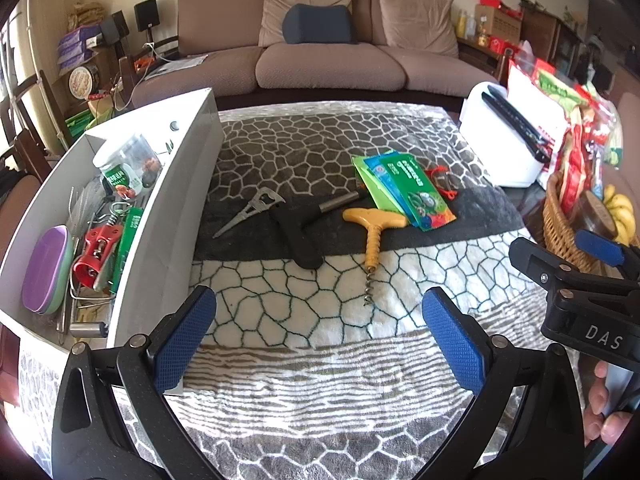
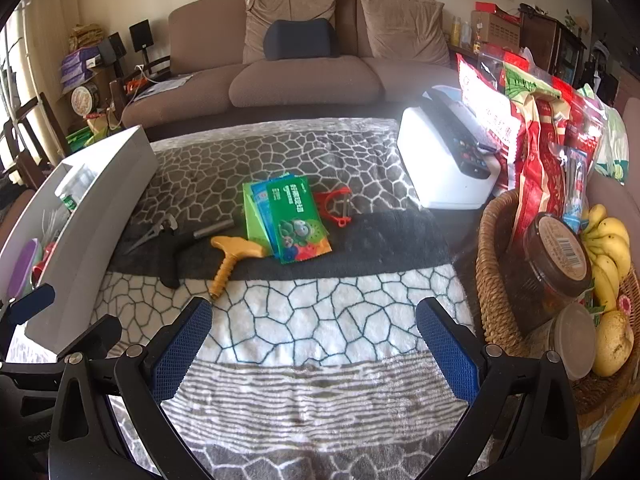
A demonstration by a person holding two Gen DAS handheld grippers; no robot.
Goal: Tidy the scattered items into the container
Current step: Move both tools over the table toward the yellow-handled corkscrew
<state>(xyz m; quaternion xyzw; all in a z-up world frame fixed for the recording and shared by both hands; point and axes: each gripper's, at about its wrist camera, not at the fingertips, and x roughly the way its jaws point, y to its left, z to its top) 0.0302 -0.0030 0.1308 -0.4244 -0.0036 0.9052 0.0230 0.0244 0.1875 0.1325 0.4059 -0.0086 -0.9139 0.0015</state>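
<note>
A white box (image 1: 168,216) stands at the left and holds a jar, a red corkscrew, a purple plate and other items; it also shows in the right wrist view (image 2: 100,216). On the patterned cloth lie a yellow-handled corkscrew (image 1: 374,232) (image 2: 234,258), a black-handled tool (image 1: 298,228) (image 2: 176,248), a metal opener (image 1: 250,210), green packets (image 1: 404,188) (image 2: 290,214) and a red peeler (image 1: 442,180) (image 2: 338,208). My left gripper (image 1: 320,336) is open and empty, short of the items. My right gripper (image 2: 314,340) is open and empty too.
A white appliance (image 1: 504,136) (image 2: 444,156) sits at the back right. A wicker basket (image 2: 496,280) with snack bags, a jar and bananas stands at the right. A sofa (image 1: 320,48) is behind the table.
</note>
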